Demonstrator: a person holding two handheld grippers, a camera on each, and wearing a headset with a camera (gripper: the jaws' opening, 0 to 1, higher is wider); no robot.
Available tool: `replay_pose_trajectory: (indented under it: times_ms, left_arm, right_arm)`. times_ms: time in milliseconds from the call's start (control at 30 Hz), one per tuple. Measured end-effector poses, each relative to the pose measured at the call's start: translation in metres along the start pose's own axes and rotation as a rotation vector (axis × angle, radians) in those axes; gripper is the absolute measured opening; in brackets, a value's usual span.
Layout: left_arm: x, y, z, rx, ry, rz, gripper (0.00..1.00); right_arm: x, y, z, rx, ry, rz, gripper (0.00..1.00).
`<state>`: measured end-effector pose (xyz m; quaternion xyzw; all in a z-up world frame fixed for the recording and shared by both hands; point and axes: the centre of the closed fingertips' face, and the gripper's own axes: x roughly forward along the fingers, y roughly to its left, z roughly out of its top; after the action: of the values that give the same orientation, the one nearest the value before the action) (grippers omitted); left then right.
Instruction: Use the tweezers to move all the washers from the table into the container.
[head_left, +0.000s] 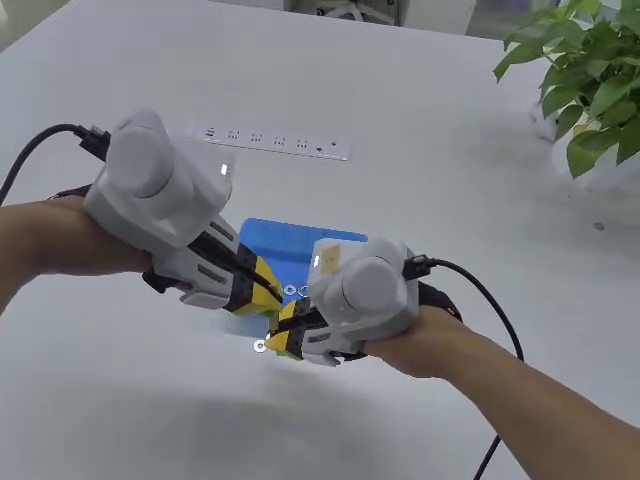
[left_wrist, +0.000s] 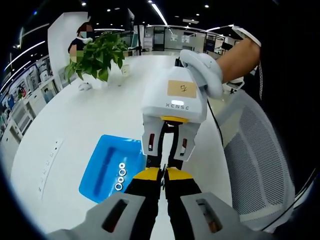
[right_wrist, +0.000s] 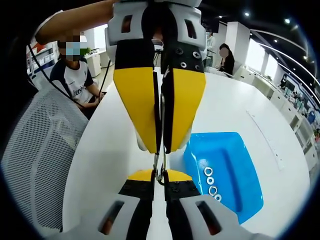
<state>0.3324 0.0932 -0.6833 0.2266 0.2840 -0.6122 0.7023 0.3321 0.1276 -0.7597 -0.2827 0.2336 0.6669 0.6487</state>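
Where left gripper (left_wrist: 162, 172) faces right gripper (right_wrist: 160, 176), tweezers (right_wrist: 160, 162) bridge them lengthwise.

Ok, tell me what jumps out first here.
The left hand-held gripper and right hand-held gripper meet tip to tip mid-table, both pinching thin metal tweezers. Beside them a bright blue container holds four washers; one more washer lies on the white table.

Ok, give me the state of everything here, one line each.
left gripper: shut on the tweezers.
right gripper: shut on the tweezers too.
tweezers: pinched between both grippers, off the table.
blue container: open, holding four washers.
one washer: flat on the table, outside the container.
power strip: nothing plugged in.
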Motion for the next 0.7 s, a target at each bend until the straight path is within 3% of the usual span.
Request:
replay_pose_trajectory:
  times_ms: [700]
  left_arm:
    - [-0.019, 0.016, 0.031, 0.054, -0.023, 0.024, 0.06]
  right_arm:
    - [-0.027, -0.027, 0.022, -0.045, -0.005, -0.051, 0.08]
